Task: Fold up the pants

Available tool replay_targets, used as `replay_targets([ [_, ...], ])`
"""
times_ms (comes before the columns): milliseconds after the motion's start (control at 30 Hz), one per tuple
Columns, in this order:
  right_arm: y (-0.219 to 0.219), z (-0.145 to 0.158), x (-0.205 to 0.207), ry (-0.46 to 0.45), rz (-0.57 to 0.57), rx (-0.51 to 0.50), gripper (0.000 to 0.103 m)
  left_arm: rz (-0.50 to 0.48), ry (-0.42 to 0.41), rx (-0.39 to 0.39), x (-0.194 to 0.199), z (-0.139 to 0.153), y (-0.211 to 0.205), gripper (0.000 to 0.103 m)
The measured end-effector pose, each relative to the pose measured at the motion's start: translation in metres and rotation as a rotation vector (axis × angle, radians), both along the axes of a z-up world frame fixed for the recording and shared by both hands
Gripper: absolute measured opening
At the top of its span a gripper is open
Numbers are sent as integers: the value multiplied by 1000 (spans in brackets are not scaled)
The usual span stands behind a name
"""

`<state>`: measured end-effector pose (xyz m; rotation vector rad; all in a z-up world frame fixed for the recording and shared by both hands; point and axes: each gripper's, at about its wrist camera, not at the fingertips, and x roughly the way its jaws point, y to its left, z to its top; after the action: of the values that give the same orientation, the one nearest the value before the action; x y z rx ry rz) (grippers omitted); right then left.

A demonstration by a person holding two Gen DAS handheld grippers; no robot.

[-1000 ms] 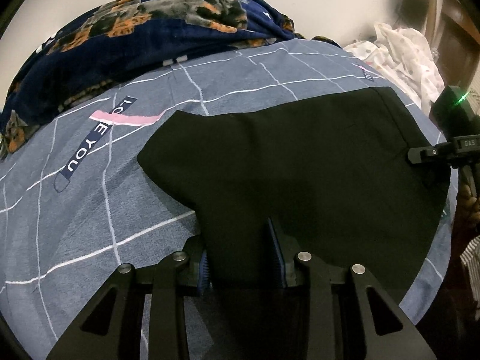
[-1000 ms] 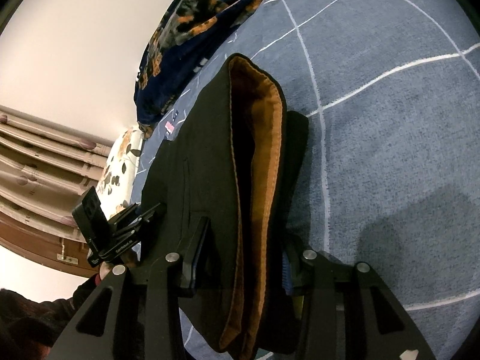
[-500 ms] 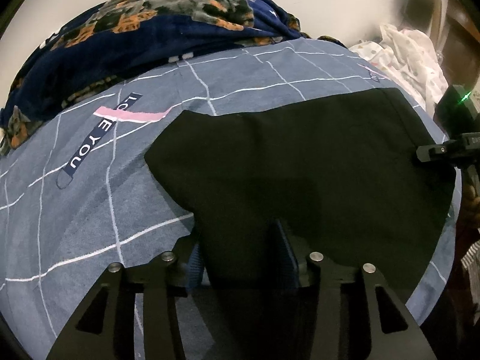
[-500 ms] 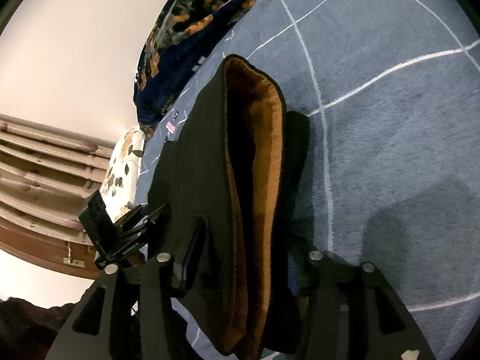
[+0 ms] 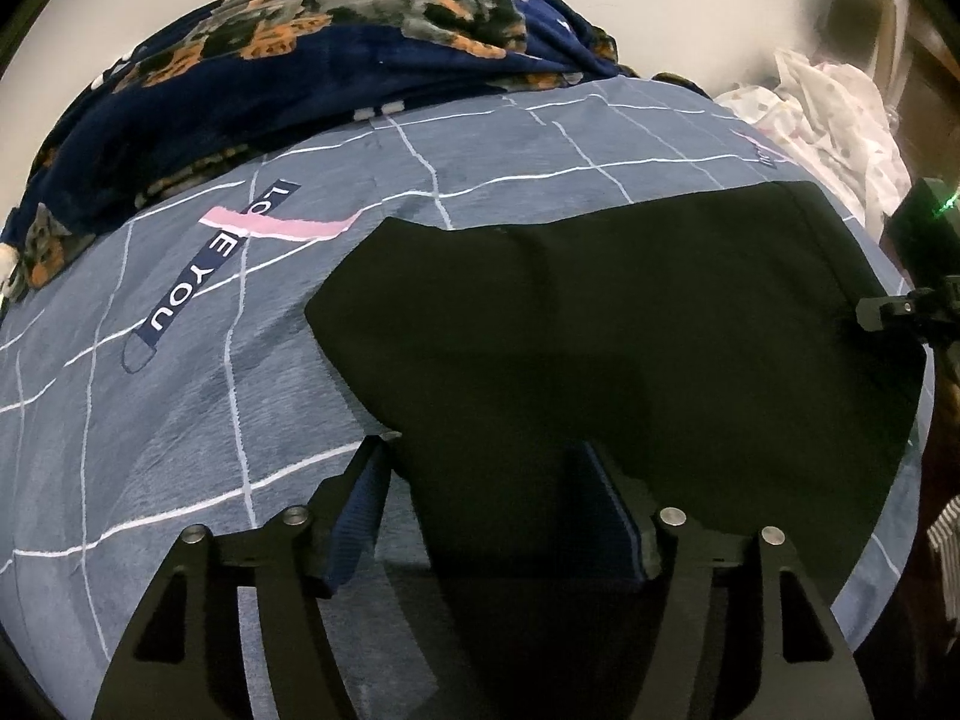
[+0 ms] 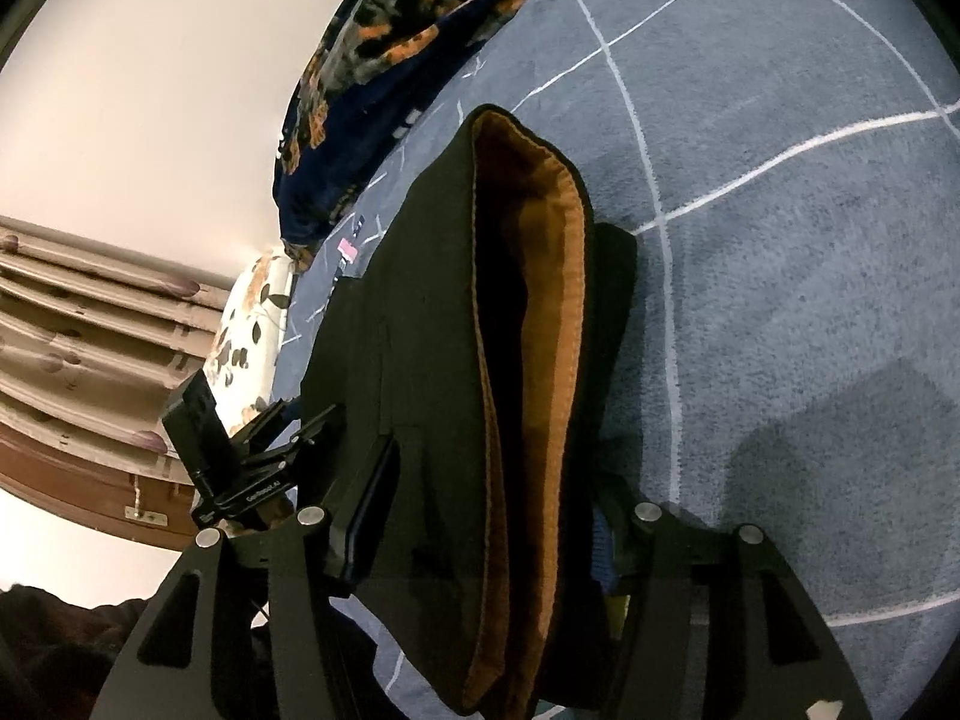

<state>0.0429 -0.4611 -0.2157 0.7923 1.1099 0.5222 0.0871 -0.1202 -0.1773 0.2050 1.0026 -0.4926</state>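
Note:
Black pants point(image 5: 630, 324) lie spread on a grey-blue checked bedsheet point(image 5: 180, 420). My left gripper point(image 5: 489, 480) stands open around the near pant leg, its blue pads apart from the cloth on the left side. In the right wrist view the pants' waistband point(image 6: 540, 312) gapes and shows an orange-brown lining. My right gripper point(image 6: 486, 516) is closed on the waist end of the pants point(image 6: 420, 360). The other gripper point(image 6: 240, 468) shows at the left there, and the right gripper point(image 5: 900, 312) shows at the right edge of the left wrist view.
A dark blue blanket with an animal print point(image 5: 312, 60) is heaped along the far side of the bed by the wall. White crumpled clothes point(image 5: 828, 114) lie at the far right corner. A floral pillow point(image 6: 252, 324) and curtains point(image 6: 72, 324) stand beyond the bed.
My left gripper's jaws have widened and let go of the pant leg. The right gripper keeps its hold on the waistband and has barely moved.

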Motion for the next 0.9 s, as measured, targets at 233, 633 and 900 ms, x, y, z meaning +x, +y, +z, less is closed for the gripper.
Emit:
replay_targets([
  [233, 0, 0, -1, 0, -3, 1, 52, -8, 51, -30, 5, -1, 8, 77],
  [633, -1, 0, -4, -8, -16, 13, 53, -111, 472, -515, 19, -12, 71, 77],
  [900, 2, 2, -8, -17, -17, 13, 57, -181, 612, -629, 31, -22, 55, 77],
])
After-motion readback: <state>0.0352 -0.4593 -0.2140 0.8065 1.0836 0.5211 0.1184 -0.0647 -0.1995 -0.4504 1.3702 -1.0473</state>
